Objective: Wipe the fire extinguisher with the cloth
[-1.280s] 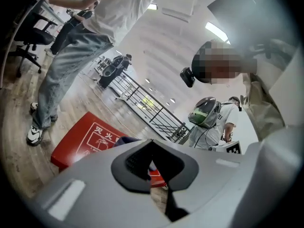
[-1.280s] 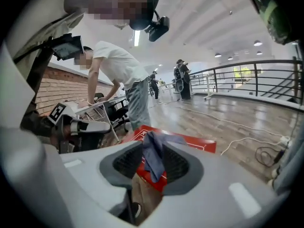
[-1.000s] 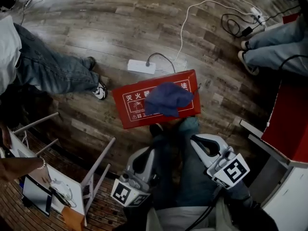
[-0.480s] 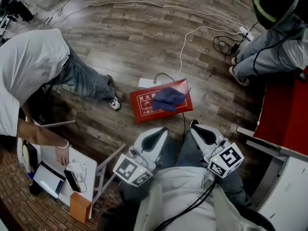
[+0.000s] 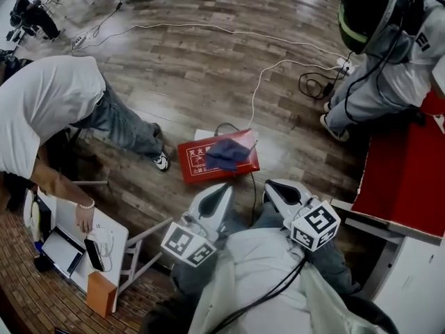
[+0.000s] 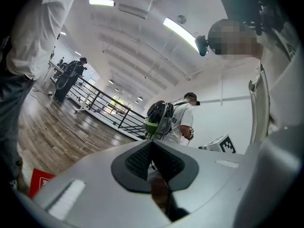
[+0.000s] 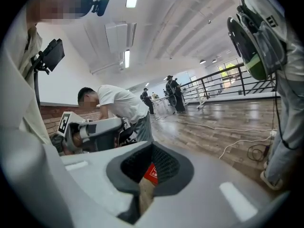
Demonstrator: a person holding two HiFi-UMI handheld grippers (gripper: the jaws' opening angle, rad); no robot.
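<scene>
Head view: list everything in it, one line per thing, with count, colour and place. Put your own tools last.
Extinguisher box: one, red, flat on the wood floor, centre.
Cloth: one, blue, lying on the box.
Power strip: one, white, on the floor just beyond the box.
Cable: one, white, across the floor beyond the box.
Cable coil: one, black, on the floor, upper right.
Bending person: one, white shirt and jeans, left.
Second person: one, pale top, upper right.
Small table: one, white, lower left, with a tablet on it.
Panel: one, red, right edge.
Left tool: grey, shut, empty, bottom centre.
Right tool: grey, shut, empty, beside it.
</scene>
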